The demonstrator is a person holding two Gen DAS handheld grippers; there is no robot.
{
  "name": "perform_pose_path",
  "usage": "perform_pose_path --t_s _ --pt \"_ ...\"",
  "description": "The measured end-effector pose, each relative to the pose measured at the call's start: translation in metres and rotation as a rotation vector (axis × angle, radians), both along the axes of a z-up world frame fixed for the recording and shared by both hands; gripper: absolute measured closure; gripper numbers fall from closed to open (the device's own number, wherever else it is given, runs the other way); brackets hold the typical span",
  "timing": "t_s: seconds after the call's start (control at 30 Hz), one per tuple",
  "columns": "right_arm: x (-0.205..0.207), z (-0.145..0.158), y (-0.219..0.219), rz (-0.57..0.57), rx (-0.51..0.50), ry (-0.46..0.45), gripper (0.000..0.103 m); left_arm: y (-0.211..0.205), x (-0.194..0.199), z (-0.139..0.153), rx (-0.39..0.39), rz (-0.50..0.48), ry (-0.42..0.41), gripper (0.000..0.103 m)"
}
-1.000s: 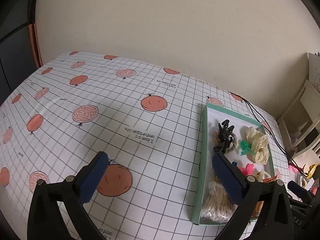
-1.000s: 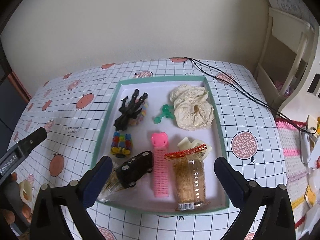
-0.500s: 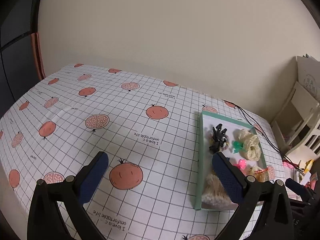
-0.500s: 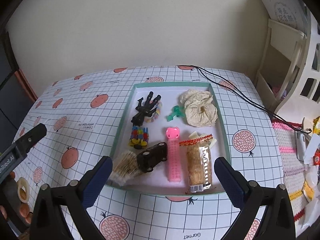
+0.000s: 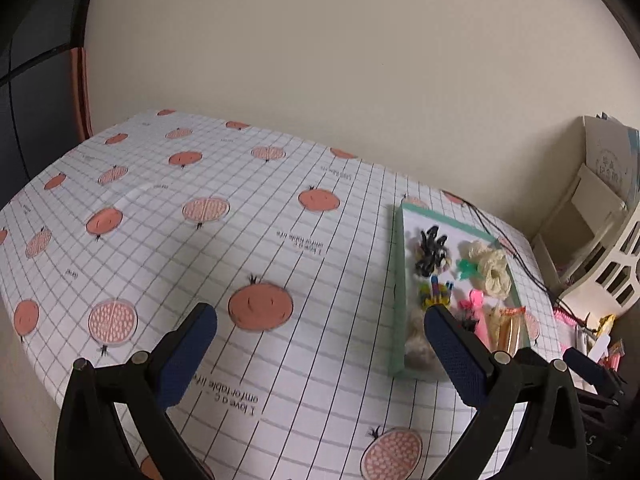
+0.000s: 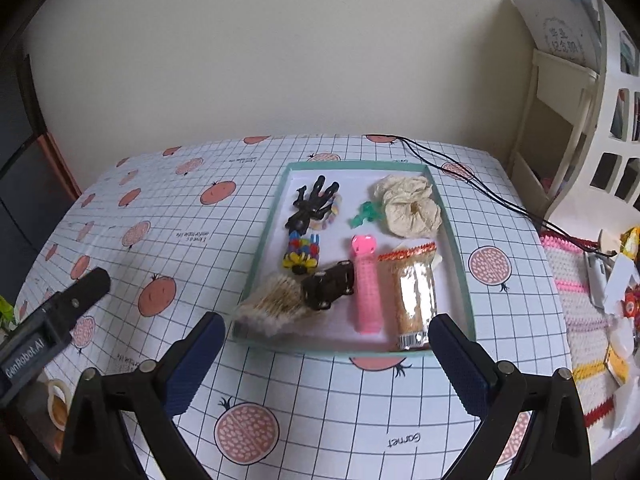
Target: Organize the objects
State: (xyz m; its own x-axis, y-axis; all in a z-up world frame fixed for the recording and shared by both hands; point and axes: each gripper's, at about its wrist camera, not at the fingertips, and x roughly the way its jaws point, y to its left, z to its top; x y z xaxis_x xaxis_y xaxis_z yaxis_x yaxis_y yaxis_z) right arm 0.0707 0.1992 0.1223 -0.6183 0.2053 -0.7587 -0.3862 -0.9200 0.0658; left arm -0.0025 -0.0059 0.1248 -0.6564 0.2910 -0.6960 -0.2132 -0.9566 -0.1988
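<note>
Both wrist cameras are looking down across the desk [image 5: 240,248] toward the wall; the right is facing the shared tray [image 6: 456,240] nearer, the left viewing it obliquely.

The left gripper [image 5: 320,332] hung above the tablecloth [image 5: 240,248] with its blue-padded fingers [image 5: 188,352] spread wide and nothing between them. Ahead and to its right lay a green tray [image 5: 396,280], its near end partly hidden behind the right finger. Inside, farthest from the gripper, sat a black clip [image 5: 431,249] and a cream scrunchie [image 5: 494,268]; nearer came a pink comb [image 5: 474,312] and a snack packet [image 5: 510,328]. A black cord [image 5: 516,256] ran past the tray's far side.
</note>
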Motion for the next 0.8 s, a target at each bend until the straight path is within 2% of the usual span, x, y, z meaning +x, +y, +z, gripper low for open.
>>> perform_pose_path --t_s 0.27,0.57,0.8 --pt "0.012 -0.026 -0.016 0.019 -0.009 -0.013 0.000 0.002 0.021 -0.035 -0.095 -0.001 -0.022 0.000" --pt "0.024 -0.070 -0.017 -0.010 -0.026 -0.087 0.000 -0.009 0.028 -0.080 -0.128 0.027 -0.113 0.000" --pt "0.030 -0.101 -0.024 -0.003 -0.015 -0.146 0.000 -0.016 0.026 -0.102 -0.159 0.042 -0.170 0.000"
